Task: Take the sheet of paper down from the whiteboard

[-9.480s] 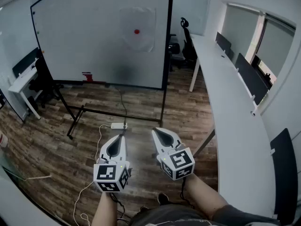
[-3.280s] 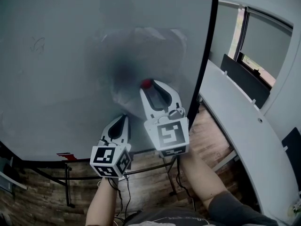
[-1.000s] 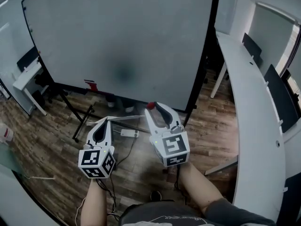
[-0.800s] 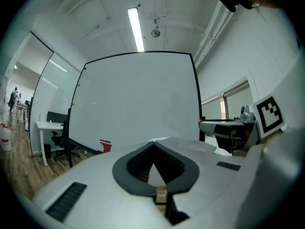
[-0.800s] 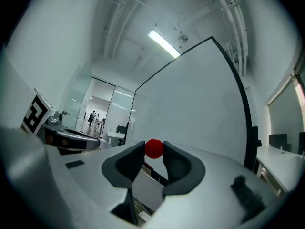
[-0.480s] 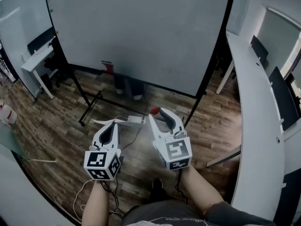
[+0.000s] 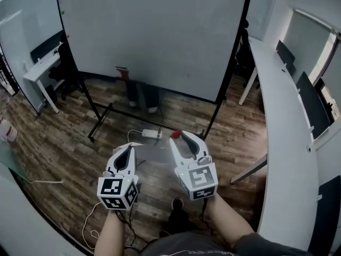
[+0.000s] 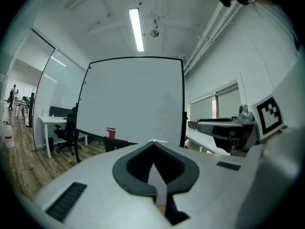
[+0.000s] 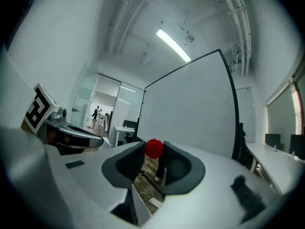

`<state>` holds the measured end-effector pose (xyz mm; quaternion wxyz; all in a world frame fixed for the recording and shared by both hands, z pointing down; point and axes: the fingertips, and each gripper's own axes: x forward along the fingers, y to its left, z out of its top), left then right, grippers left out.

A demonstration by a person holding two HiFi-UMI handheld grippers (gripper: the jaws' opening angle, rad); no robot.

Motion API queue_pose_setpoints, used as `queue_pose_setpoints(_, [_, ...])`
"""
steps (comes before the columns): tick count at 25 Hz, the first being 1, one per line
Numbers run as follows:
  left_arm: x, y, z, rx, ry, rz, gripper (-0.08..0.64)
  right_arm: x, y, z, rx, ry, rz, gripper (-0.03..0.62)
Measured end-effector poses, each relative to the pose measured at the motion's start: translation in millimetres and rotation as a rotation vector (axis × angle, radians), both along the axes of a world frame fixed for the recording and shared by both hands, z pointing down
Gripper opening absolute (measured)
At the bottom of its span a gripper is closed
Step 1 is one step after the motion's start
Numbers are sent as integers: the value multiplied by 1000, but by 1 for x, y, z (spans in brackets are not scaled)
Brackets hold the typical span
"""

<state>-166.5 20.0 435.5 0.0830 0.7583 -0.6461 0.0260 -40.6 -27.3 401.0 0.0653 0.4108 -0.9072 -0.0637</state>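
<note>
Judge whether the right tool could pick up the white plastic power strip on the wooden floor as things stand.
Probably not yet: the right tool grips a small round red magnet between its tips. The white plastic power strip lies uncovered, so only that load stands in the way.

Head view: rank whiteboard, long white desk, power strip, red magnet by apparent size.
1. whiteboard: clearly largest
2. long white desk
3. power strip, on the floor
4. red magnet: smallest, even though it sits nearer the camera than the strip

Whiteboard [image 7: 154,36] ahead, long desk [image 7: 282,143] right; floor [image 7: 58,143] passable left.
</note>
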Motion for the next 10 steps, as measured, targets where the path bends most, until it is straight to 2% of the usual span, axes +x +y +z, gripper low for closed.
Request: queue_pose_setpoints(10, [24,38,12,7,-13,35,11,23,50,16,2,26,32,127])
